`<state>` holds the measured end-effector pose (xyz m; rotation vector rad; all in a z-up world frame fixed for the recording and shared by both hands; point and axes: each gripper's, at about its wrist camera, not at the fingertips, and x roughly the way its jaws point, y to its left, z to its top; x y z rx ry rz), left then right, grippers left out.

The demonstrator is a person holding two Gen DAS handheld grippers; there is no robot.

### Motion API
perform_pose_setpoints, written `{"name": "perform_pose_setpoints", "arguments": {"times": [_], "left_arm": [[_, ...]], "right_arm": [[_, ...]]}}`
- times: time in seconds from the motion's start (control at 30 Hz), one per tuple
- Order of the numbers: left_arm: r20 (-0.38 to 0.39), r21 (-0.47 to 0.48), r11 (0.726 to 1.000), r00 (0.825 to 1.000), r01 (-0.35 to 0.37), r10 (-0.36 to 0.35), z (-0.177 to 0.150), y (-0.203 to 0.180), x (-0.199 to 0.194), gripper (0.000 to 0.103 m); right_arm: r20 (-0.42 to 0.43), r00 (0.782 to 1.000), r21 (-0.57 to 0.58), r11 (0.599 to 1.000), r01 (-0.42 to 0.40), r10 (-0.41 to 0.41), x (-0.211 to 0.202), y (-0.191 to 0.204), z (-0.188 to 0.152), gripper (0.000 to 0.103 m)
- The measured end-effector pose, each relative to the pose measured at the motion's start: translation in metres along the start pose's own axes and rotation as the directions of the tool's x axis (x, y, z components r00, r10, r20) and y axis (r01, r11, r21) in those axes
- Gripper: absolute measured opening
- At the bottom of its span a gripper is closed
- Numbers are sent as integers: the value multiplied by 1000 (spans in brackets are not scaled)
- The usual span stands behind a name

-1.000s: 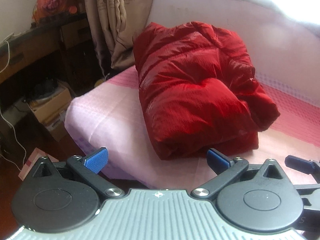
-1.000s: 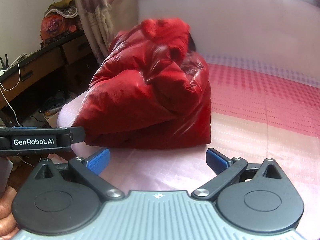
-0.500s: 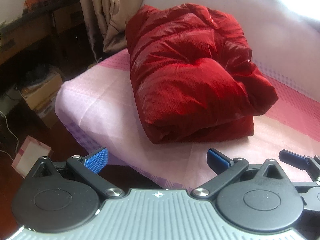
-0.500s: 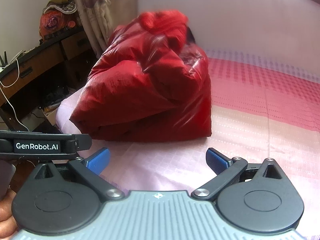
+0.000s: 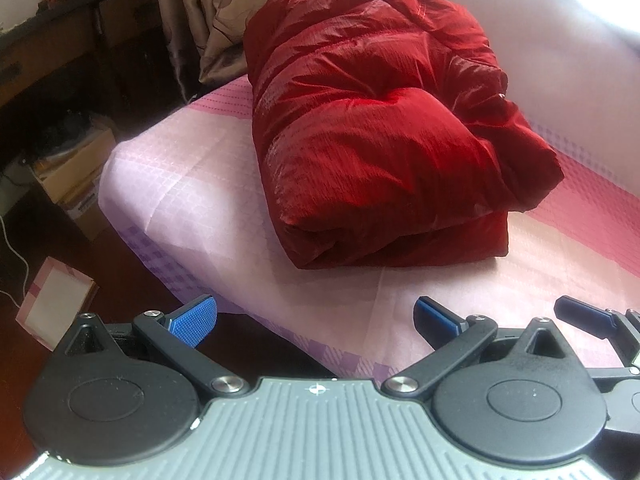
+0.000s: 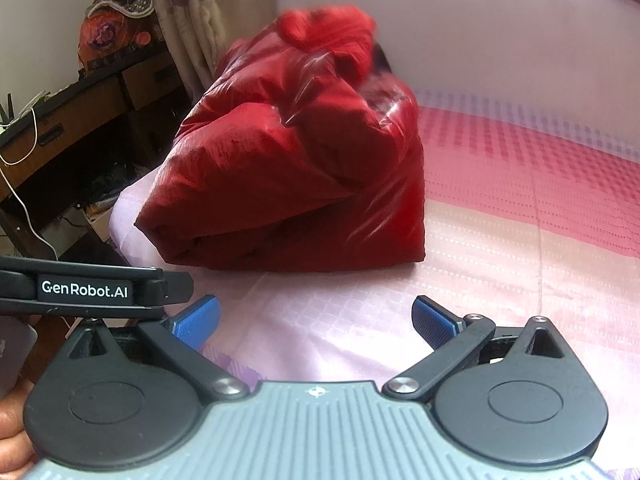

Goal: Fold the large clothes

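Item: red jacket (image 5: 384, 128), folded into a thick bundle at twelve o'clock on the pink bed (image 5: 192, 184), near its corner. Left gripper (image 5: 316, 320) and right gripper (image 6: 316, 320): both released, empty, well short of it. We judge folding nearly done; we should press the puffy top flat, from both sides evenly.

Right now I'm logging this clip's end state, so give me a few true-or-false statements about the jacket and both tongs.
1. The red jacket lies folded on the bed. True.
2. The left tongs clamp the jacket. False: open, short of it.
3. The right tongs are open, holding nothing. True.
4. The jacket hangs from the curtain. False: it rests on the bed.
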<state>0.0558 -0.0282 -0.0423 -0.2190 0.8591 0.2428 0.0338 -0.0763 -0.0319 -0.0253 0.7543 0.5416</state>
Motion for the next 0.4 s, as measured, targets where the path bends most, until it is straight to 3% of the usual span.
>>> {"name": "perform_pose_setpoints", "arguments": {"times": [0.4], "left_arm": [[23, 18, 1000, 1000, -20, 19, -4, -3, 1, 103]], "right_arm": [[-6, 1000, -11, 1000, 15, -15, 2, -1, -2, 103]]}}
